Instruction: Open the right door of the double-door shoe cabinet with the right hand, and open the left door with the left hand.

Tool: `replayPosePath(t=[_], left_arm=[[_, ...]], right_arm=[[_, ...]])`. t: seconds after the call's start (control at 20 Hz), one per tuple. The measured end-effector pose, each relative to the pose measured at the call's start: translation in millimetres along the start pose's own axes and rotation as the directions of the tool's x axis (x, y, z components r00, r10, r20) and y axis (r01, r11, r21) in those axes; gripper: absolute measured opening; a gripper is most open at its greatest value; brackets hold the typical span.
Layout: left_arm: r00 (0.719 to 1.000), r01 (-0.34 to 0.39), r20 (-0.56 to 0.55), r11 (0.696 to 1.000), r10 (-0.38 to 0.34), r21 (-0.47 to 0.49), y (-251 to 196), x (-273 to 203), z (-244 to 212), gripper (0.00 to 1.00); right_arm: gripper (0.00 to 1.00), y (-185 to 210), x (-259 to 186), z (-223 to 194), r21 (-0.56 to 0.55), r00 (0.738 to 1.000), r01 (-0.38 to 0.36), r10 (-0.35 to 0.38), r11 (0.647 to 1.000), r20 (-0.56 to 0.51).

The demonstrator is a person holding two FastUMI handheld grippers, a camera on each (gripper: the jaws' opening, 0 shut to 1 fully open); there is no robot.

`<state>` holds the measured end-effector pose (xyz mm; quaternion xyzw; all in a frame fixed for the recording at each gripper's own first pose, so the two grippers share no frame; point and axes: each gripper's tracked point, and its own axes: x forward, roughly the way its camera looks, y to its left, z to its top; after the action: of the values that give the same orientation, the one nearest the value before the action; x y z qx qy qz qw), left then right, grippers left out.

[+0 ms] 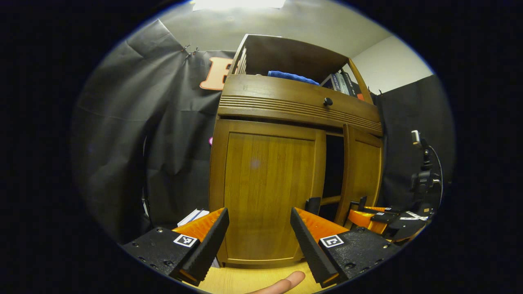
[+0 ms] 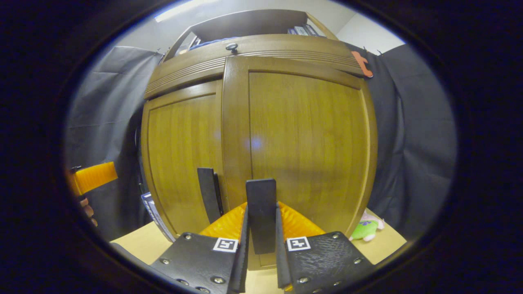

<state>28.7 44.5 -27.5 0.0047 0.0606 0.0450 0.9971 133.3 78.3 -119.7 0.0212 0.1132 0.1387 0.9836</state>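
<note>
Clamped on the flat black handle (image 2: pixel 261 212) of the right door (image 2: pixel 304 151), the right gripper (image 2: pixel 260 253) had both fingers pressed against it. From the left gripper view, that panel of the brown wooden double-door shoe cabinet (image 1: pixel 286 106) stood slightly ajar, a dark gap beside it, while the left door (image 1: pixel 265 192) sat closed. Left gripper (image 1: pixel 258 232) hovered released, fingers wide apart, facing the left door without touching it

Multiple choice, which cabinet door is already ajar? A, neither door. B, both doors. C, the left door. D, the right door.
D: in the left gripper view the right door stands swung out with a dark gap beside it, while the left door sits flush.
</note>
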Motion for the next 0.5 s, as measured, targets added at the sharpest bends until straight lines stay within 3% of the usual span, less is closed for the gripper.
replayPosePath(t=[0.5], left_arm=[[1.000, 0.026, -0.004, 1.000, -0.026, 0.015, -4, 0, -1, 0.93]], right_arm=[[0.29, -29, -49, 3, 0.024, 1.000, 0.015, -0.015, 1.000, 0.001]])
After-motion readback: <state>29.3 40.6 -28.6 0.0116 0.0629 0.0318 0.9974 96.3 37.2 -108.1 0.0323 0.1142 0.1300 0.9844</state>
